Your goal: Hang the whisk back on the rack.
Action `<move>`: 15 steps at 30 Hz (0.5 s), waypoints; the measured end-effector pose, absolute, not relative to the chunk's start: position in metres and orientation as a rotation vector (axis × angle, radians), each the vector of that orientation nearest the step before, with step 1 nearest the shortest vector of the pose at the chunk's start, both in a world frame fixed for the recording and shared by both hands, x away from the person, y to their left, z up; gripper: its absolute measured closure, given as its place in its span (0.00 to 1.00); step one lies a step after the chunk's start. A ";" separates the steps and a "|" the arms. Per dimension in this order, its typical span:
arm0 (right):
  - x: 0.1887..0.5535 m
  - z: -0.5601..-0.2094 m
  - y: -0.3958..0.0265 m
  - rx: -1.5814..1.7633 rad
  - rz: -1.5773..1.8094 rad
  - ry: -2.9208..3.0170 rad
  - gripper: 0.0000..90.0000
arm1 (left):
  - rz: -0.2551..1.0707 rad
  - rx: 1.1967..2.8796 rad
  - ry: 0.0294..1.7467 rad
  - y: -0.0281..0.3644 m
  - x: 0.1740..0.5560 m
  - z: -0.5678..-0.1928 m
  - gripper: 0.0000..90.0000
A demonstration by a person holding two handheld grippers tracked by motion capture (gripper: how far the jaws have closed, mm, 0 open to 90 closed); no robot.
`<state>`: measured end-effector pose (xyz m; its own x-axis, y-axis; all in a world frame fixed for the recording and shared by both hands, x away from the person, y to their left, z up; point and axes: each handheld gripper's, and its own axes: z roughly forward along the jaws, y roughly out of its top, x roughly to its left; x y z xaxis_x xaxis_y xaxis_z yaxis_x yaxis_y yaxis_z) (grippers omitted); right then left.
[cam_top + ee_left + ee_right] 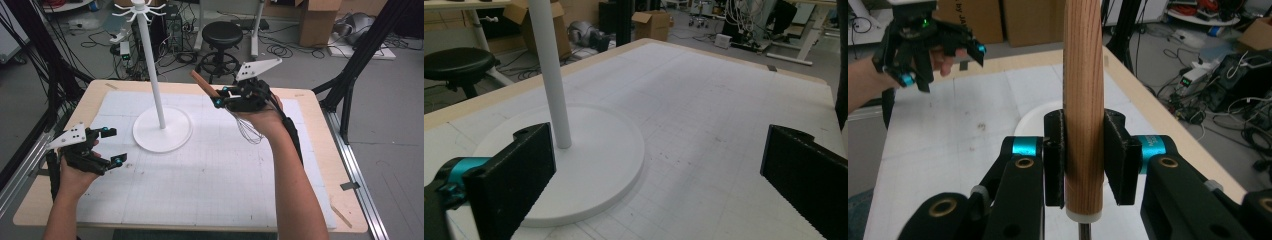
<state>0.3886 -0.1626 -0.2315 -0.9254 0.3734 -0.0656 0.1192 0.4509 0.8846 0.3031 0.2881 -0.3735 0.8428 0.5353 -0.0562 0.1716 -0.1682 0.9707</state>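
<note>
A whisk with a wooden handle (202, 82) and thin wire loops (248, 131) is held up over the table's far right. My right gripper (220, 96) is shut on that handle. In the right gripper view the handle (1083, 75) stands upright between the two pads of the right gripper (1084, 150). A white hook stand (159, 85) rises from a round base (162, 129) left of the whisk. My left gripper (113, 146) is open near the table's left edge, beside the base. In its own view the left gripper (656, 150) has nothing between its jaws, with the base (589, 165) in front.
A white gridded mat (210, 170) covers most of the wooden table (320, 150). Behind the table stand a black stool (222, 35) and cardboard boxes (320, 20), with cables on the floor. Black frame legs (350, 85) rise at the right.
</note>
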 end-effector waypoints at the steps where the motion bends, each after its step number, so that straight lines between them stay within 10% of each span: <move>1: 0.390 -0.226 -0.160 0.418 1.458 2.450 0.81 | 0.352 1.734 0.551 0.288 0.303 -0.373 0.02; 15: 0.406 -0.176 -0.126 0.336 1.488 2.430 0.81 | 0.351 1.726 0.543 0.289 0.302 -0.371 0.02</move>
<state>0.4064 -0.1257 -0.1762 -0.9362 0.3343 -0.1087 0.0553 0.4453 0.8937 0.3018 0.2894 -0.3713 0.8439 0.5335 -0.0570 0.1663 -0.1591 0.9731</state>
